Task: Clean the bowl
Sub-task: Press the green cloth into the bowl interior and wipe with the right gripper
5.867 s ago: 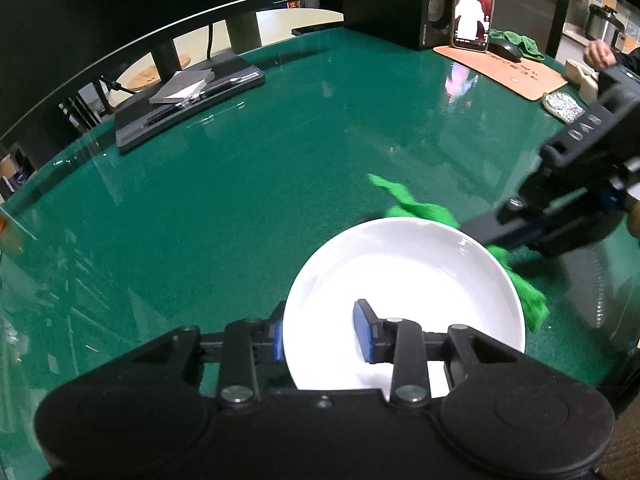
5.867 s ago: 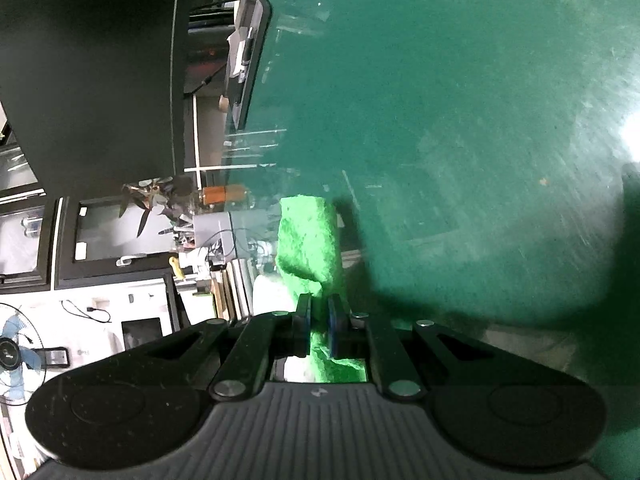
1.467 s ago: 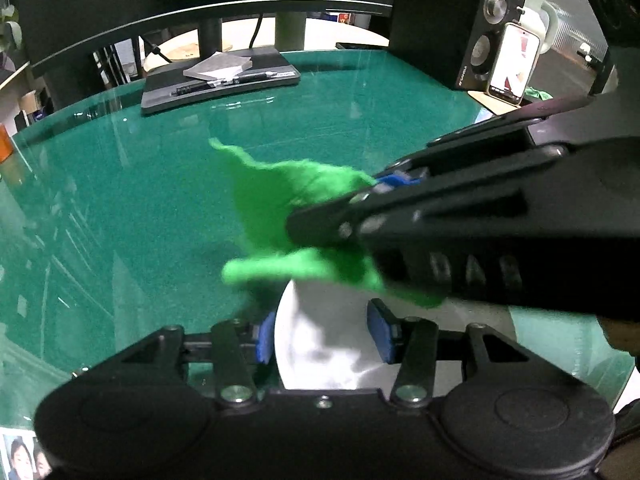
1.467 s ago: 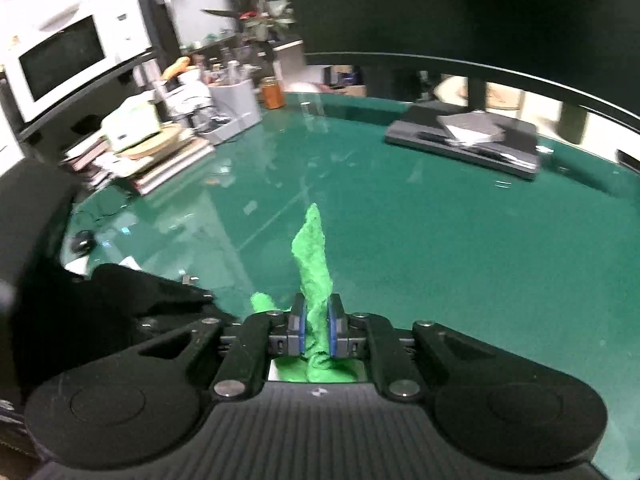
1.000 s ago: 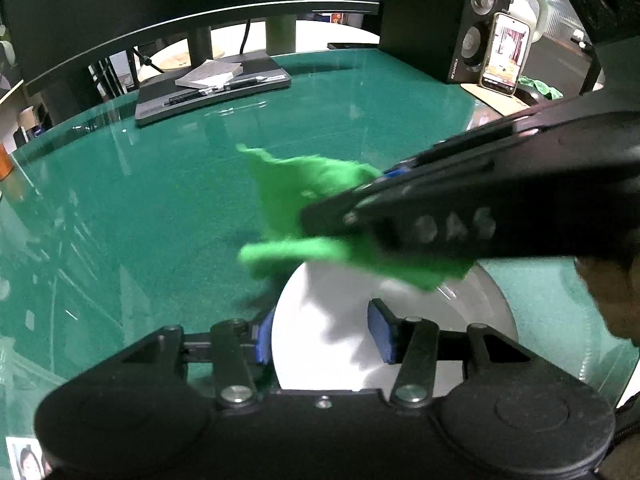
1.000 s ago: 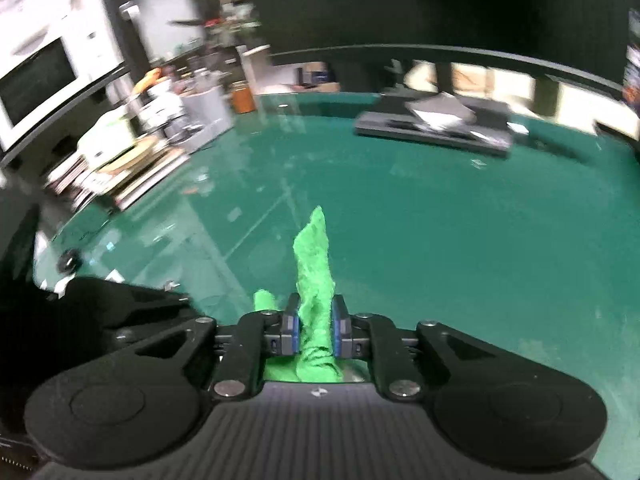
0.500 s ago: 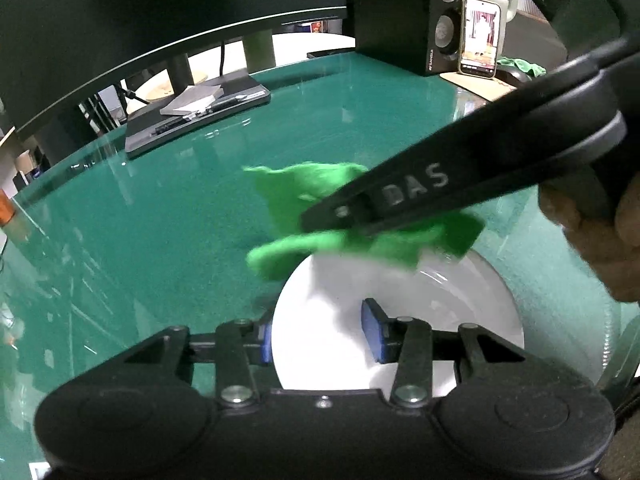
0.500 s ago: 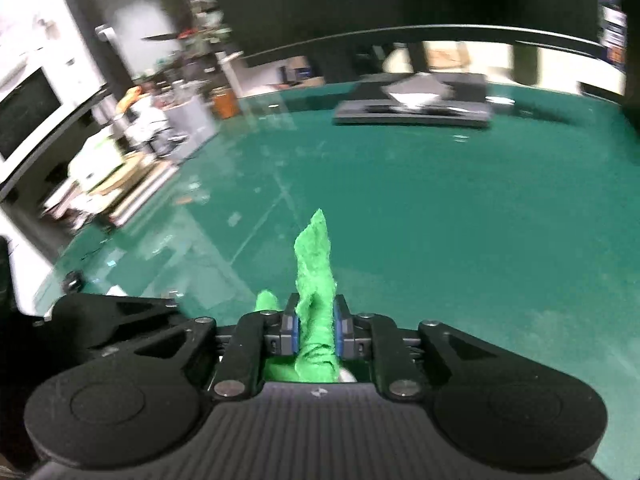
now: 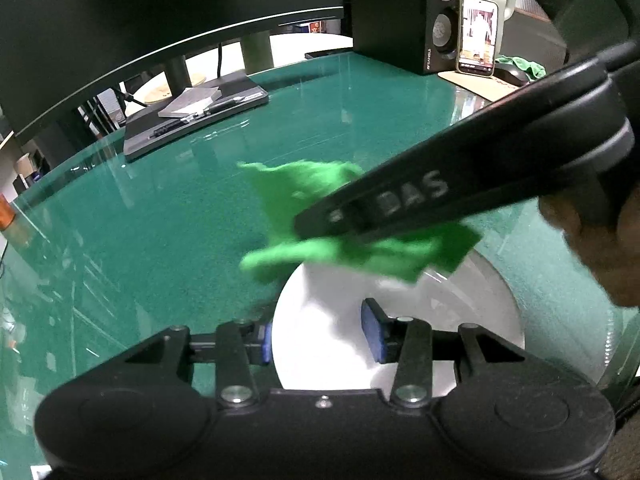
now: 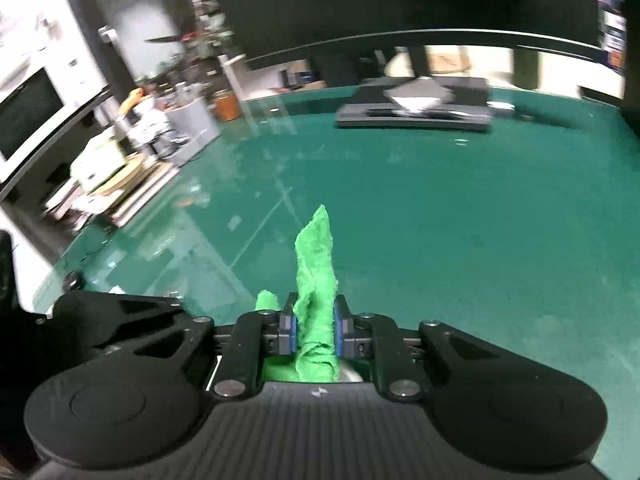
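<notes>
The left gripper [image 9: 320, 336] pinches the bowl [image 9: 460, 304] rim at 6 o'clock. The right gripper [image 10: 314, 330] squeezes the cloth [image 9: 320, 216], wiping near 12 o'clock. Next, rub lower inside.

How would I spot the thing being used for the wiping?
Find the green table, then the white bowl near its front edge. Over the bowl's far rim hangs the cloth, pinched in the right tool: the only bright green, crumpled, soft thing there.
</notes>
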Demonstrator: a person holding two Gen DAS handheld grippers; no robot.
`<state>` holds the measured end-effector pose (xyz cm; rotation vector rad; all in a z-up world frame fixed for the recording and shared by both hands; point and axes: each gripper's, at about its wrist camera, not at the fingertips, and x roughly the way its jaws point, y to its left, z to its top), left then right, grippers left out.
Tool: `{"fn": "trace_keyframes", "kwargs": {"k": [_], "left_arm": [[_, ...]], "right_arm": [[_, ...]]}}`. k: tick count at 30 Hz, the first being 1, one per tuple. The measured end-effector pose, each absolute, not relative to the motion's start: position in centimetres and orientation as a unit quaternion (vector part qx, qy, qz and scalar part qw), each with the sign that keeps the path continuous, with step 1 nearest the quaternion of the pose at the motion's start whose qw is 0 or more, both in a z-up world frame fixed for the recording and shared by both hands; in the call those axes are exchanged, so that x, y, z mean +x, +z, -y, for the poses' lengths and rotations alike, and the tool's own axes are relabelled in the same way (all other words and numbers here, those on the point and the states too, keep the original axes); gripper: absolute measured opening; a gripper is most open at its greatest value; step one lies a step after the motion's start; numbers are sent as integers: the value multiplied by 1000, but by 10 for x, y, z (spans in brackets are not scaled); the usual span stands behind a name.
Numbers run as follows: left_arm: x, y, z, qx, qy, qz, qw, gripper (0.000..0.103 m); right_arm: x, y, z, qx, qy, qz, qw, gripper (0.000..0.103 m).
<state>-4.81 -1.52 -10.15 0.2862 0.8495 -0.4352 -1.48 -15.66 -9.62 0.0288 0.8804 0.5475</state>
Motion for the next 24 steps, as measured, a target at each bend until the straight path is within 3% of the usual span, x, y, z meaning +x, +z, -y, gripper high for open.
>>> {"fn": "trace_keyframes", "kwargs": {"k": [10, 17, 24], "left_arm": [[-47, -102, 16, 141, -207, -409, 878, 42], [-46, -101, 15, 135, -218, -416, 872, 42], [-31, -100, 9, 106, -257, -435, 857, 42]], "right_arm": [[-23, -94, 122, -28, 317, -414, 853, 18], [-14, -95, 151, 0, 257, -424, 868, 20], [-26, -88, 177, 42, 223, -411, 883, 15]]}}
